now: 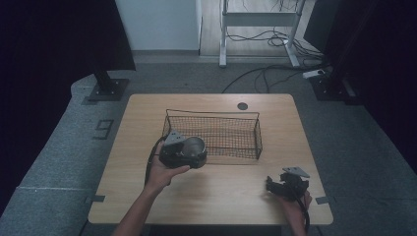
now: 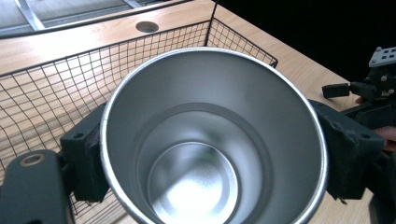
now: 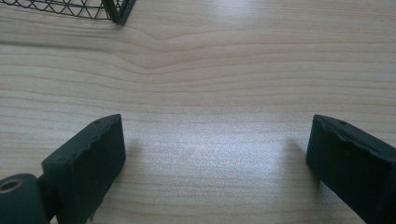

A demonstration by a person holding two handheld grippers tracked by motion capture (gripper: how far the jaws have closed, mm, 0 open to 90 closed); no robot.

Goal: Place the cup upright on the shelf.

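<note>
My left tongs [image 2: 205, 154] clamp a steel cup [image 2: 212, 140], one black jaw pressed on each side of its wall. In the left gripper view I look straight down into its bare, shiny inside. From the high view, the left tongs [image 1: 189, 153] hold the cup [image 1: 193, 146] at the near left corner of the wire basket [image 1: 236, 129]; I cannot tell whether it is just over the rim or just short of it.

My right tongs [image 3: 215, 154] stand wide apart with nothing between them, just above bare wood of the desk [image 3: 201, 70]. A corner of the basket [image 3: 116, 11] shows at the far left of that view. In the high view, the right tongs [image 1: 269, 184] sit near the desk's [image 1: 221, 196] near right corner, well apart from the basket. The left gripper view catches them [image 2: 334, 90] at its right edge.

A round hole [image 1: 242, 105] lies in the desk beyond the basket.
</note>
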